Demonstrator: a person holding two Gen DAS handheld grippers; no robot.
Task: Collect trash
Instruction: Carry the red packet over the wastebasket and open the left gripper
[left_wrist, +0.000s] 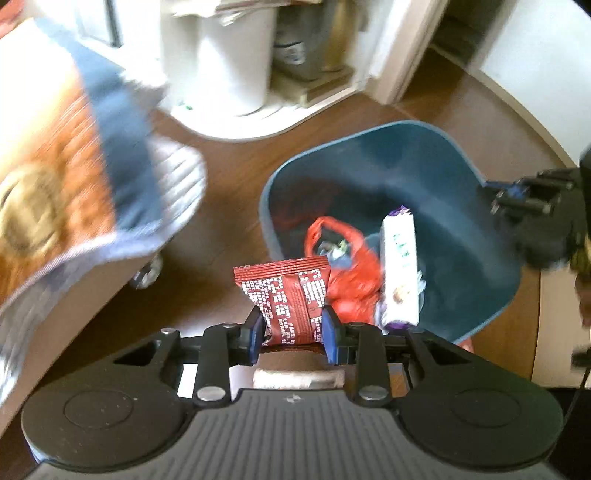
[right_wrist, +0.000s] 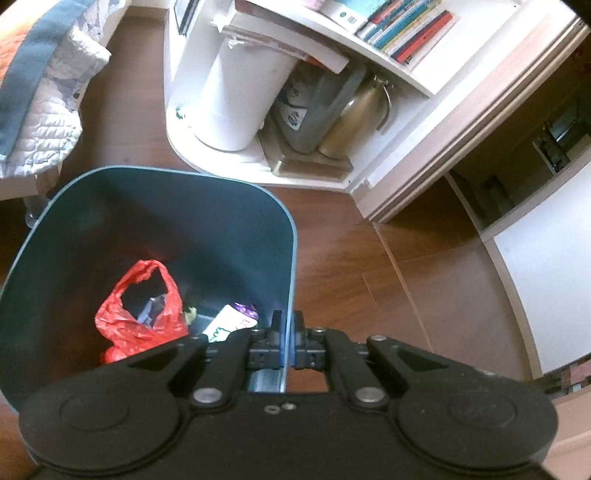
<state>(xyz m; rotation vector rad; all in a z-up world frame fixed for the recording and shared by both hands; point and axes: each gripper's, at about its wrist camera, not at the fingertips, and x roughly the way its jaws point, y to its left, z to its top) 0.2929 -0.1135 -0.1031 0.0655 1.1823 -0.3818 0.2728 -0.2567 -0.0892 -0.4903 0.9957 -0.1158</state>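
My left gripper (left_wrist: 291, 328) is shut on a red snack wrapper (left_wrist: 286, 295) with white print, held just in front of the near rim of a dark teal trash bin (left_wrist: 369, 147). Inside the bin lie a red plastic bag (left_wrist: 354, 280) and a white and purple wrapper (left_wrist: 399, 266). My right gripper (right_wrist: 287, 334) is shut on the bin's right rim (right_wrist: 293, 236); it also shows at the right edge of the left wrist view (left_wrist: 524, 199). In the right wrist view the red bag (right_wrist: 140, 321) and white wrapper (right_wrist: 229, 321) lie at the bin's bottom.
The bin stands on a brown wood floor (right_wrist: 406, 295). A bed with an orange and blue cover (left_wrist: 55, 166) fills the left. Behind the bin a white shelf unit (right_wrist: 332, 44) holds books, a white cylinder bin (right_wrist: 236, 96) and bottles. A white door frame (right_wrist: 461, 122) stands at right.
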